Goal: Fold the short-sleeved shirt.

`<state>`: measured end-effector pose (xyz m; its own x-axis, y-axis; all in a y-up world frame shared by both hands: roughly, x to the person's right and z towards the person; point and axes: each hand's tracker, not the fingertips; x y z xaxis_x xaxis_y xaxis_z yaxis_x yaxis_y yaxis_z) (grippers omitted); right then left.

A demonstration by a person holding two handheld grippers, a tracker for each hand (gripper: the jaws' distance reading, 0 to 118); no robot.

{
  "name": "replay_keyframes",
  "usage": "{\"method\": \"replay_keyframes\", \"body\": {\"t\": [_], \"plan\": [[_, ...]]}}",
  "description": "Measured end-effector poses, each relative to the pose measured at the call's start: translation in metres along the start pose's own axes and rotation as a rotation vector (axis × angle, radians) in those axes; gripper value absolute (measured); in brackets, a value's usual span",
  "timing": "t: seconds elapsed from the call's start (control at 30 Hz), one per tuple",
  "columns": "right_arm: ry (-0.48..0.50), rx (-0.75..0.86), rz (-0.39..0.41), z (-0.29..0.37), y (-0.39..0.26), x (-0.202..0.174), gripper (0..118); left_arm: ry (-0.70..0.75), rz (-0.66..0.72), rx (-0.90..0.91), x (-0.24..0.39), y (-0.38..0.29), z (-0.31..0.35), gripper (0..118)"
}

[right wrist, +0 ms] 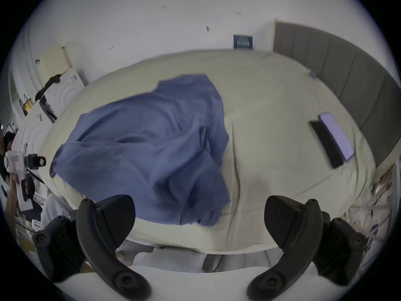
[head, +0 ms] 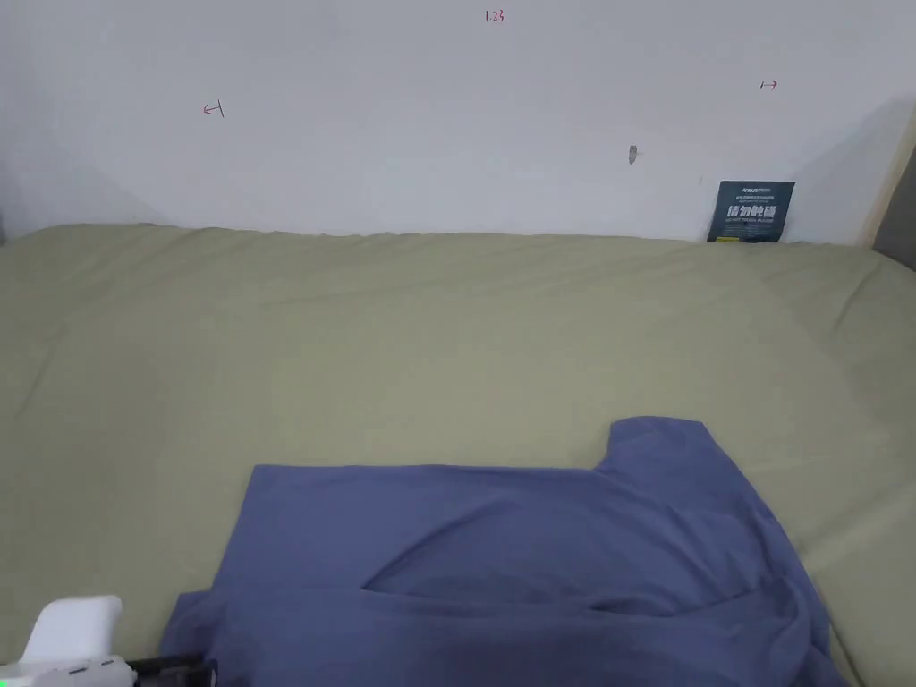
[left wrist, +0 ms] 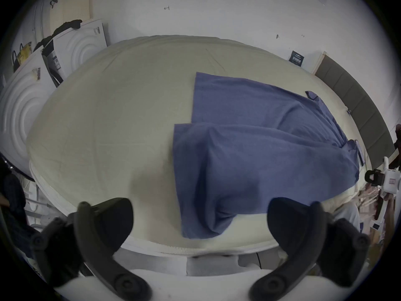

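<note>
both pairs of jaws stand spread and empty, the left gripper [left wrist: 199,223] and right gripper [right wrist: 199,221] hanging off the bed's near edge, clear of the cloth. the blue short-sleeved shirt [head: 537,555] lies rumpled on the bed [head: 402,340], partly doubled over, one corner draping the edge. folding seems barely begun; next, each gripper likely needs a hem or shoulder to pinch.

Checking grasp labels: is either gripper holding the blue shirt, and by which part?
Nothing is held. The left gripper and right gripper are open, apart from the shirt.
</note>
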<state>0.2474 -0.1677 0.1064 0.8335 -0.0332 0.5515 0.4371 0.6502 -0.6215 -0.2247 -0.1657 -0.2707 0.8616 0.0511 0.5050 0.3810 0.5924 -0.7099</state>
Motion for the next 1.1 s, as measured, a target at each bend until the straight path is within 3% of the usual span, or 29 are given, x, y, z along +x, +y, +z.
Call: {"method": "replay_keyframes", "body": {"t": [0.03,0.1,0.13,0.17,0.2,0.23,0.3,0.4,0.7,0.87,0.9,0.97,1.0,1.03,1.1], "plan": [[-0.032,0.034,0.011,0.005,0.007,-0.005,118,0.002,0.004,0.028,0.004,0.006,0.007,110],[0.007,0.091,-0.015,0.011,0.018,-0.005,118,-0.029,0.005,0.098,0.009,0.021,0.02,106],[0.013,0.137,-0.054,0.015,0.023,-0.007,115,-0.039,0.021,0.136,0.012,0.028,0.025,100],[0.021,0.203,-0.076,0.021,0.028,-0.011,104,-0.055,0.045,0.174,0.023,0.034,0.041,83],[0.024,0.253,-0.081,0.025,0.032,-0.015,52,-0.066,0.043,0.199,0.029,0.041,0.047,27],[-0.001,0.288,-0.072,0.027,0.037,-0.016,1,-0.055,0.028,0.231,0.035,0.047,0.05,0],[-0.084,0.427,-0.028,0.029,0.042,-0.034,0,-0.041,0.026,0.297,0.039,0.051,0.042,0],[-0.012,0.415,-0.079,0.026,0.055,-0.037,0,-0.045,0.079,0.305,0.037,0.063,0.027,0],[-0.066,0.368,-0.081,-0.017,0.095,-0.038,0,0.028,0.013,0.252,0.049,0.138,-0.071,0],[-0.074,0.31,-0.065,-0.05,0.109,-0.027,0,0.047,-0.012,0.085,0.047,0.171,-0.147,0],[-0.077,0.297,-0.06,-0.057,0.111,-0.027,0,0.043,-0.008,0.052,0.046,0.176,-0.159,24],[-0.079,0.269,-0.055,-0.069,0.114,-0.021,0,0.047,0.004,-0.033,0.041,0.186,-0.185,111],[-0.081,0.258,-0.057,-0.075,0.115,-0.018,0,0.042,0.011,-0.081,0.039,0.188,-0.197,117],[-0.085,0.241,-0.057,-0.082,0.116,-0.018,0,0.036,-0.023,-0.027,0.039,0.193,-0.202,115],[-0.069,0.213,-0.079,-0.092,0.118,-0.011,0,0.064,-0.012,-0.11,0.04,0.196,-0.218,115]]}}
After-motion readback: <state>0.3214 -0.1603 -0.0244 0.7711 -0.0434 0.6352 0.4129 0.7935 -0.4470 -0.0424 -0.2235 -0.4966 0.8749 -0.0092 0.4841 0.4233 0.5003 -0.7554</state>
